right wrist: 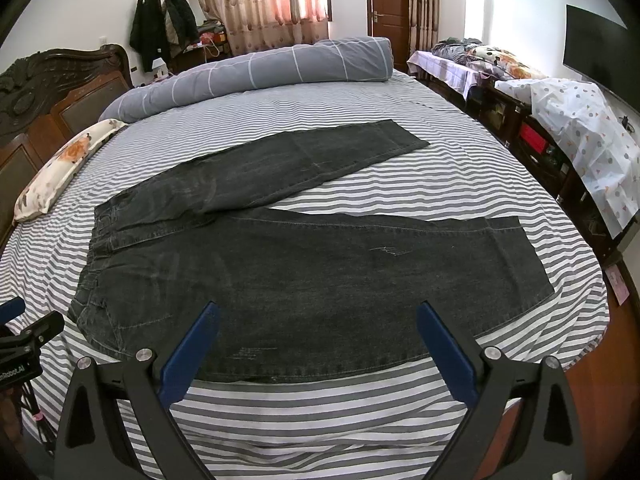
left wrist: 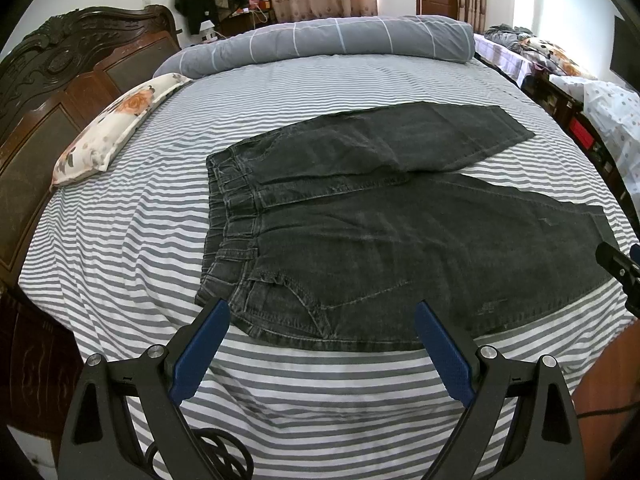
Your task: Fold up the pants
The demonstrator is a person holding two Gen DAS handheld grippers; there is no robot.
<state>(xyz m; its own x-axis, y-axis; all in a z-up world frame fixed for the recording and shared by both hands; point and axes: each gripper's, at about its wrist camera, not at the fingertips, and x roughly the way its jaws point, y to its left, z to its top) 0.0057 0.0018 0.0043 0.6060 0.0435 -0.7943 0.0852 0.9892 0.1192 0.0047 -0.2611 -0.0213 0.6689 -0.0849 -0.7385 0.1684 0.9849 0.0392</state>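
Note:
Dark grey denim pants (left wrist: 380, 240) lie flat on the striped bed, waistband to the left, both legs spread to the right in a V. They also show in the right wrist view (right wrist: 320, 272). My left gripper (left wrist: 322, 312) is open and empty, hovering over the near waist corner of the pants. My right gripper (right wrist: 318, 312) is open and empty, hovering over the near edge of the nearer leg. The right gripper's tip shows at the right edge of the left wrist view (left wrist: 618, 266).
The bed has a grey-and-white striped sheet (left wrist: 320, 380). A floral pillow (left wrist: 116, 124) lies by the carved wooden headboard (left wrist: 60, 92) at left. A rolled grey duvet (left wrist: 320, 40) lies across the far side. A low cabinet with bedding (right wrist: 560, 128) stands at right.

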